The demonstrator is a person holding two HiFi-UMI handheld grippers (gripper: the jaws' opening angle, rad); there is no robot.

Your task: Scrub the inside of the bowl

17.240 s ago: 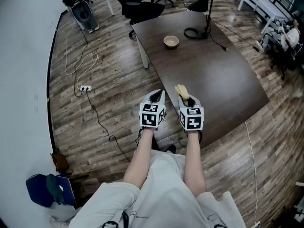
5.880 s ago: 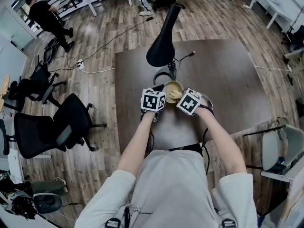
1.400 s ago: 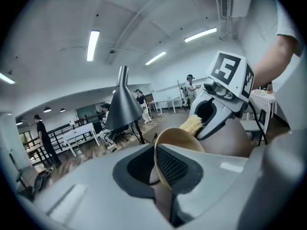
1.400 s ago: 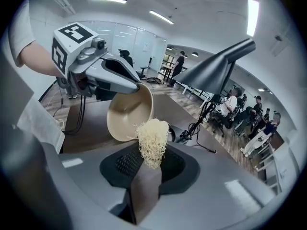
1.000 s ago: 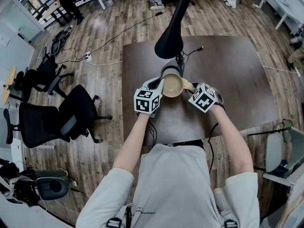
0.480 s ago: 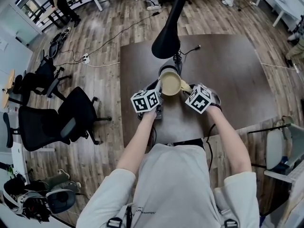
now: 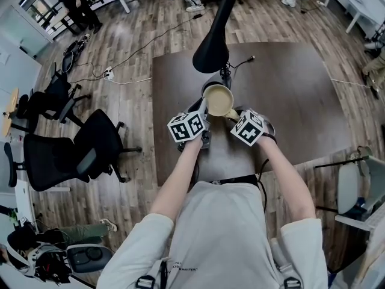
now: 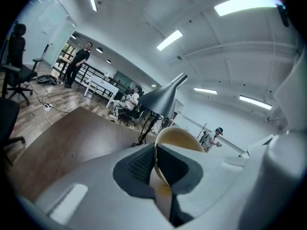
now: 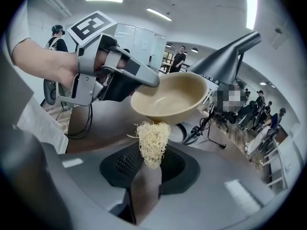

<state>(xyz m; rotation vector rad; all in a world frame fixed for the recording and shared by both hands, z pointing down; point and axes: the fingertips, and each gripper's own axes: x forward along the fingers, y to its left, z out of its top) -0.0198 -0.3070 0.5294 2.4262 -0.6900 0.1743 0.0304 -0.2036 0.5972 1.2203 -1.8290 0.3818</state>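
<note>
A tan bowl (image 7: pixel 219 99) hangs above the dark table (image 7: pixel 289 95), tipped toward my right side. My left gripper (image 7: pixel 203 109) is shut on its rim; the left gripper view shows the bowl (image 8: pixel 178 137) edge pinched between the jaws (image 8: pixel 156 169). My right gripper (image 9: pixel 151 163) is shut on a pale fibrous scrubber (image 9: pixel 152 139). The scrubber's top touches the outside of the bowl (image 9: pixel 170 98) just under its near rim. The bowl's inside looks bare. In the head view the scrubber (image 7: pixel 233 114) peeks out at the bowl's lower right.
A black desk lamp (image 7: pixel 212 38) leans over the table just behind the bowl, its shade (image 9: pixel 225 61) close to the far rim. A cable (image 7: pixel 243 65) trails across the table. Black office chairs (image 7: pixel 78 155) stand on the wooden floor to the left. People are far off.
About six seconds ago the scrubber was inside the bowl; now it is outside, under the rim. Over the last second the right gripper crept slightly left, and the bowl stayed lifted.
</note>
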